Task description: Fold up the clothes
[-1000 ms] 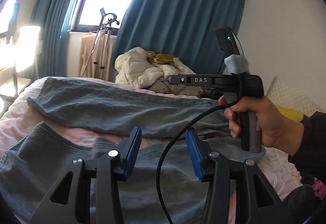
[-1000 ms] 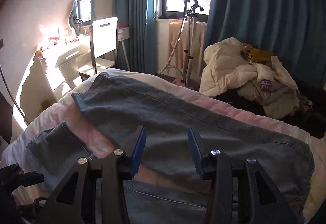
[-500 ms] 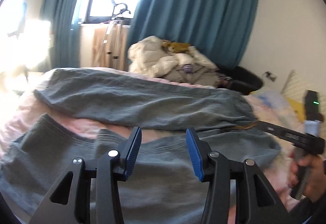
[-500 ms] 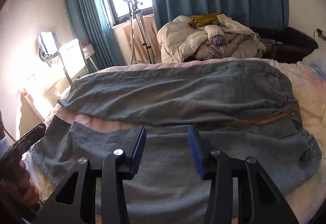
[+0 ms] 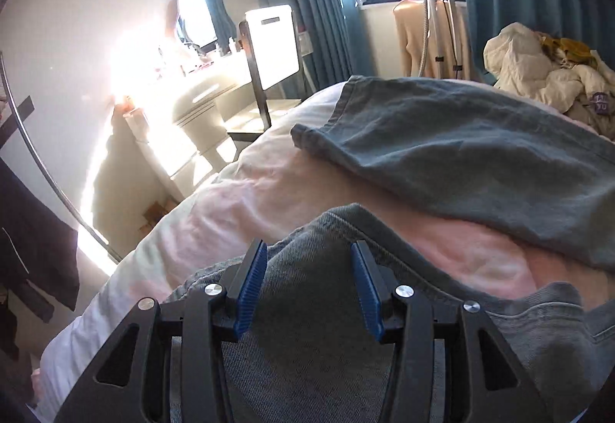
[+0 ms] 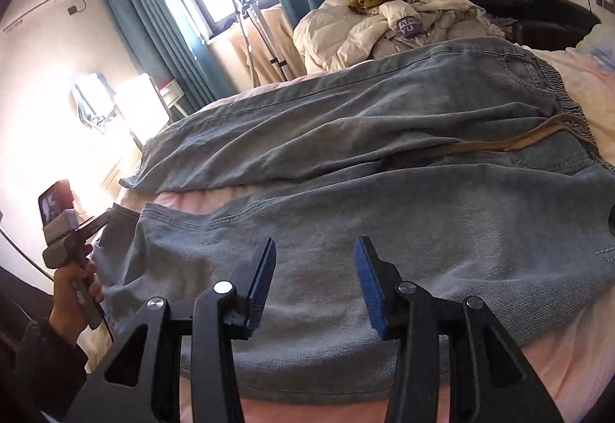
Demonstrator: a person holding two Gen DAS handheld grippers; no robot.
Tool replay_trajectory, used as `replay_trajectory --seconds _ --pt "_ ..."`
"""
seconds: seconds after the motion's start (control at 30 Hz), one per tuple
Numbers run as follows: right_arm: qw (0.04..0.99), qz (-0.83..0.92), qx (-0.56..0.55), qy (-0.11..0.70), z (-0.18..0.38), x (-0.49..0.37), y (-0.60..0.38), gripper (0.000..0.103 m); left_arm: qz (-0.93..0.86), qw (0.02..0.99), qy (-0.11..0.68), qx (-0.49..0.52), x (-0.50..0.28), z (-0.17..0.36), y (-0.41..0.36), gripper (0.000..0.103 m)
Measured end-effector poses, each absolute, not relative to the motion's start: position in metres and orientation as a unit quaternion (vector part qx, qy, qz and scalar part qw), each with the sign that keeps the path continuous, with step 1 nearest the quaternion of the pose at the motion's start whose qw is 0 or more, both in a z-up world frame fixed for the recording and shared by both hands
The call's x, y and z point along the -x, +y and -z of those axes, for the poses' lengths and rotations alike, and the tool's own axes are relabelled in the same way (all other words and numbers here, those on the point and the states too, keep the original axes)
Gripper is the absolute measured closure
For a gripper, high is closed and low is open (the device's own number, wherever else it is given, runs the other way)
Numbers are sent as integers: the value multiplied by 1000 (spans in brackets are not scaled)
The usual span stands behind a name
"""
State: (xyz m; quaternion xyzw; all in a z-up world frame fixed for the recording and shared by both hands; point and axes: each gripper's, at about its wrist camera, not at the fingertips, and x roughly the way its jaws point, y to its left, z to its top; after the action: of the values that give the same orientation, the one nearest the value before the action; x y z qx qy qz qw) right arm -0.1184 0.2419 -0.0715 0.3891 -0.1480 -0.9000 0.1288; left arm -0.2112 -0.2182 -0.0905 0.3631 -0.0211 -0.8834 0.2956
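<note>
Both tools, left (image 5: pixel 305 286) and right (image 6: pixel 315 284), gaping empty over jeans (image 6: pixel 384 230); risk of pinching bedsheet (image 5: pixel 238 215) with hem.

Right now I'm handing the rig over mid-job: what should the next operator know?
Left gripper: open, empty, poised over the hem end of the near leg of the jeans.
Right gripper: open, empty, above the middle of the near leg.
Jeans lie spread flat across the bed, legs apart, waistband at the right.
Done: jeans laid out. No fold made yet.
Left: grip the jeans and make all the folds.
</note>
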Motion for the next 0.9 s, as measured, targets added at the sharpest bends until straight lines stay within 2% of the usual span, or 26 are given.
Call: replay_trajectory --seconds 0.2,0.33,0.4,0.47,0.53,0.67,0.9 --pt "140 890 -403 -160 83 122 244 60 853 298 -18 -427 236 123 -231 56" --pt "133 883 -413 -180 91 128 249 60 846 306 -39 -434 242 130 -225 57" --pt "128 882 -416 -183 94 132 249 60 848 310 -52 -427 243 130 -221 65" --pt "124 883 -415 -182 95 134 248 60 846 318 -73 -421 243 130 -215 81" --pt "115 886 -413 -180 96 136 249 60 846 324 -81 -416 241 125 -213 88" --pt "100 889 -403 -194 94 136 260 60 846 352 -74 -394 234 102 -223 93" --pt "87 890 -381 -235 89 133 283 60 858 362 -70 -357 241 36 -240 93"
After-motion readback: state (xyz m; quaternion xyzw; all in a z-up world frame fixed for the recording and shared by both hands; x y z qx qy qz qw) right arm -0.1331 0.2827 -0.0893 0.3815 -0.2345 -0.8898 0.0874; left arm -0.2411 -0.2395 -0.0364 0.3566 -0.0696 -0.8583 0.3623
